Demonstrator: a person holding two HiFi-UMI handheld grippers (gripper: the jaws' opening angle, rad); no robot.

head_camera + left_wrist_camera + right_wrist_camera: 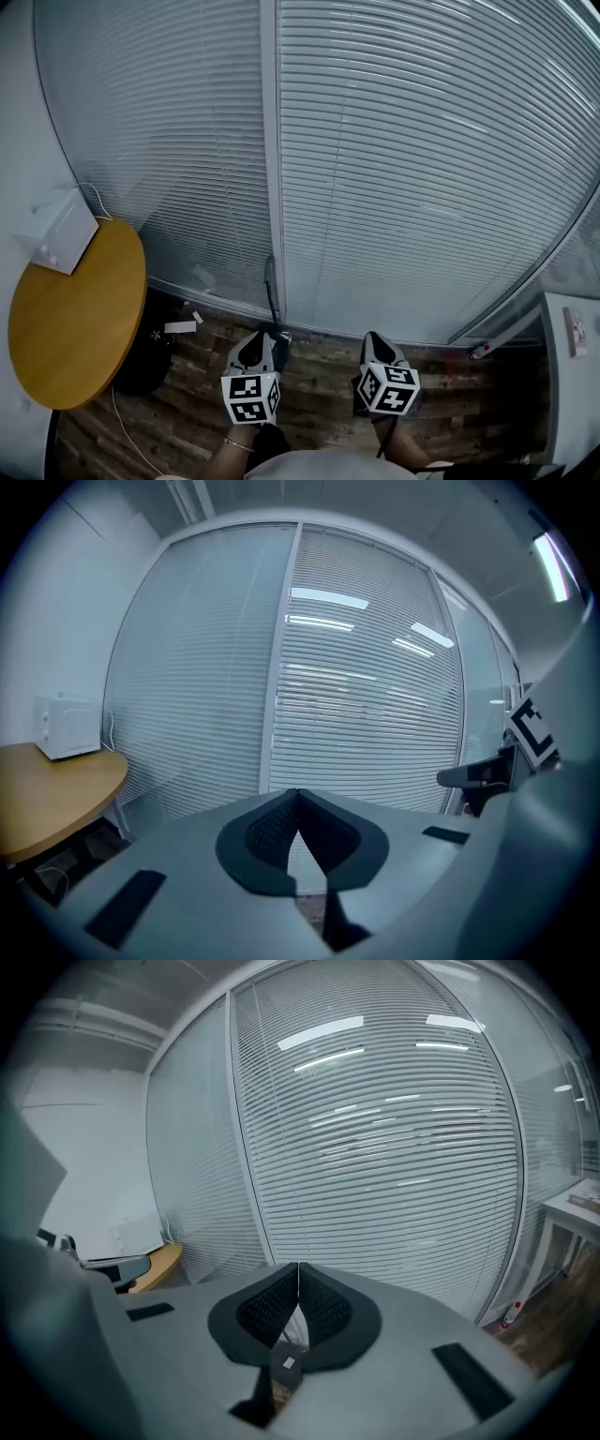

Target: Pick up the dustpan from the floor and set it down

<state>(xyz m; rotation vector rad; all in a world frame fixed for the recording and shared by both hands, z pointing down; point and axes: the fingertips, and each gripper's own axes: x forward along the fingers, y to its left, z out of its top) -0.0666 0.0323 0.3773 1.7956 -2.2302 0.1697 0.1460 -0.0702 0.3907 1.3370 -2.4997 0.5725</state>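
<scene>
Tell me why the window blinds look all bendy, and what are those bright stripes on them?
Head view: the wide lens bows the blinds outward; the light is dim and even. Left gripper view: the bright stripes look like ceiling lights mirrored in the glass, and the corners go black. Right gripper view: same glare, same curved slats.

The floor point(197, 412) is dark, rough-grained wood planking. The round worktop point(75, 319) is smooth matt wood, and the blinds point(422, 187) have pale, smooth slats.
</scene>
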